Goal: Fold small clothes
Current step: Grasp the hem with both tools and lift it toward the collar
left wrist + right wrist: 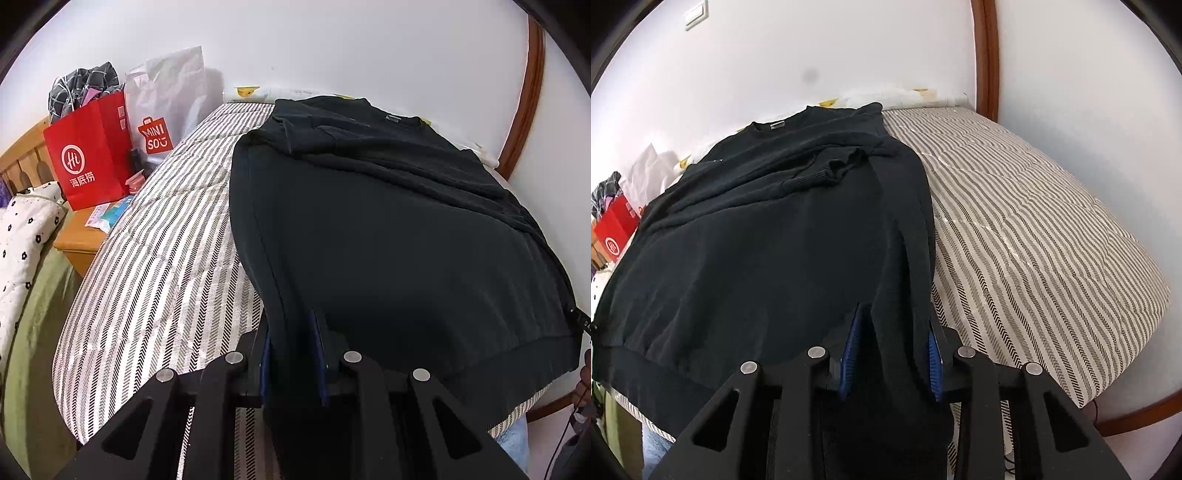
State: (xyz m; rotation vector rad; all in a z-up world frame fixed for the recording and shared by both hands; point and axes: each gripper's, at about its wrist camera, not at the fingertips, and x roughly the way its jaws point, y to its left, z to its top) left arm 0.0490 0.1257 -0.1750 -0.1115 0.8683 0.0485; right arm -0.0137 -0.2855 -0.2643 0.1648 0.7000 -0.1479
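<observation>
We have the black sweater (388,236) spread flat on the striped mattress (155,258), neck toward the white wall (332,44) at twelve o'clock, hem toward us at six. Both sleeves are folded in across the chest.

Our left gripper (293,354) bites the sweater's left hem corner: the blue pads (320,354) sit narrow with a ridge of dark cloth pinched between them, and the fabric drapes up out of the jaws toward twelve o'clock. In the left wrist view the body of the sweater fills everything from one to four o'clock, and bare mattress runs off at nine.

Our right gripper (892,354) has the right hem corner. Its blue pads (849,350) stand a touch wider apart than the left pair, with a thick fold of sweater (768,240) packed between them and touching both. From here the sweater lies from nine to twelve o'clock, and open mattress (1034,240) stretches away at two and three.

Off at ten o'clock in the left view, a red bag (88,155) and a white bag (166,99) stand on a wooden nightstand (79,240).
</observation>
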